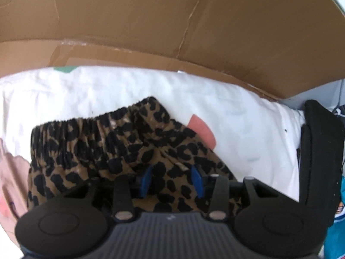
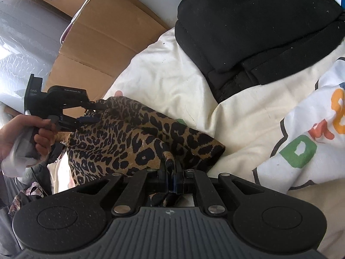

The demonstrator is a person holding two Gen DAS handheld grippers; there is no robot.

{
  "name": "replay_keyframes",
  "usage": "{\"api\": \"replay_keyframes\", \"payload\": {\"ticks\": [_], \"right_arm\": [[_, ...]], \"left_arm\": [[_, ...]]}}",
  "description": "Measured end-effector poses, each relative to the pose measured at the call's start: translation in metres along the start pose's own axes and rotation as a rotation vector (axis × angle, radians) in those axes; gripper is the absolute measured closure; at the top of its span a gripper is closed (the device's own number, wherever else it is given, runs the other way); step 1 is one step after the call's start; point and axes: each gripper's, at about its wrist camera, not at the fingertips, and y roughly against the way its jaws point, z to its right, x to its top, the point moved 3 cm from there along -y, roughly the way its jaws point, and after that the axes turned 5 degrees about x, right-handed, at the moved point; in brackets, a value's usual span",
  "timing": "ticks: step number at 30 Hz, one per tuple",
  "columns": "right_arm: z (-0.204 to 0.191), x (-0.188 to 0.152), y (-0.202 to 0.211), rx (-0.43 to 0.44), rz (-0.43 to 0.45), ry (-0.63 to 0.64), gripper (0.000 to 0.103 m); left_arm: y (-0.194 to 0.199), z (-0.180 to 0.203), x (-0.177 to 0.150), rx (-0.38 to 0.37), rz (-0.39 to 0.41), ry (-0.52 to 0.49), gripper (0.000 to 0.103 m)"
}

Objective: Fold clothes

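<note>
"DAS" on the left tongs' (image 2: 90,113) black housing (image 2: 34,92)

brown cardboard sheet (image 1: 151,21), white bedsheet (image 1: 248,129), daylight

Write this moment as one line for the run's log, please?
step: folding leopard-print garment | left gripper: open, fingers astride the fabric near its waistband | right gripper: shut on a fabric pinch | surface: white sheet | folded black garment nearby

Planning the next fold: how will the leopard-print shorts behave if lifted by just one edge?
Probably floppy: the leopard-print shorts already bunch and drape where the right gripper pinches a fold. The gathered elastic waistband may hold its line somewhat, the rest sagging. Likely light; the left gripper, fingers apart, gives no clear support.
</note>
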Motion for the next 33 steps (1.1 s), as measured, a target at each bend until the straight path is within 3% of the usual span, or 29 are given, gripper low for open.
{"api": "replay_keyframes", "payload": {"ticks": [11,13,16,21,26,33], "right_arm": [[0.002,0.000,-0.004,-0.007,-0.004,0.008,0.100],[0.003,0.000,-0.003,-0.007,0.006,0.005,0.100],[0.006,-0.002,0.001,-0.004,0.020,0.000,0.100],[0.007,-0.002,0.003,0.001,0.030,0.001,0.100],[0.005,-0.001,0.007,0.019,0.053,0.008,0.100],[0.000,0.003,0.014,0.014,0.091,0.016,0.100]], "left_arm": [[-0.014,0.009,0.003,0.060,-0.027,-0.004,0.059],[-0.011,0.006,0.000,0.083,-0.016,0.015,0.075],[-0.006,-0.003,-0.005,0.071,-0.010,0.062,0.088],[0.002,-0.019,-0.012,0.023,0.009,0.155,0.101],[0.027,-0.010,-0.012,-0.012,0.076,0.132,0.102],[0.045,0.003,0.000,-0.048,0.107,0.125,0.102]]}}
